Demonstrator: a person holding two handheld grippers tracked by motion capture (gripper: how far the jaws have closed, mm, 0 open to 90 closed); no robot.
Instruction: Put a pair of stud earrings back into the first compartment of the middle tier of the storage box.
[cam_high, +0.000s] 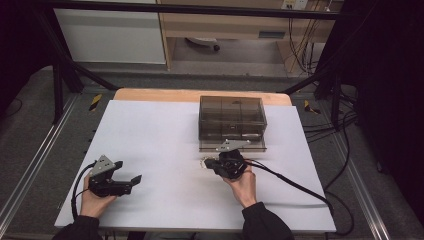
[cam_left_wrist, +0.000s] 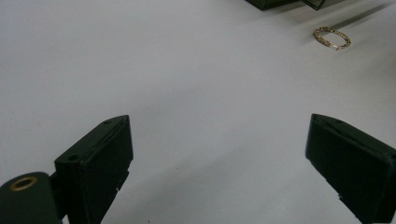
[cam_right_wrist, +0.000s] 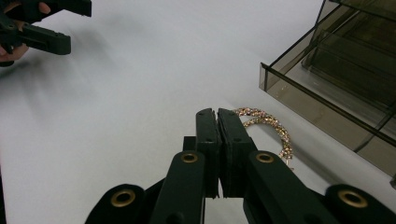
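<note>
Now we are at the step of picking up the sparkly bracelet so it can go in the box, and we think the grab has only just been made.

On the left side of the table, our left gripper (cam_high: 131, 181) rests low on the white table (cam_high: 160, 135) with its jaws spread wide and nothing between them. The hand (cam_high: 92, 200) under it lies flat and the gripper points toward the middle. From its own camera we can see the gold bracelet (cam_left_wrist: 332, 38) far off, lying on the white top.

In the middle, our right gripper (cam_right_wrist: 217, 120) has its jaws pressed tight together. The bracelet (cam_right_wrist: 267, 126) curls out from just behind the tips, still lying on the table. The jaws hide the spot where they meet, so we cannot be sure they are pinching it, but it looks like they hold one edge. The right hand (cam_high: 243, 184) reaches forward, with the gripper tipped down a little.

On the right stands the smoky clear box (cam_right_wrist: 336, 88), with its bottom drawer (cam_high: 232, 145) pulled out, just beside the bracelet.

Next we need to lift gently, carry the bracelet over the drawer's low wall, and let go inside.
</note>
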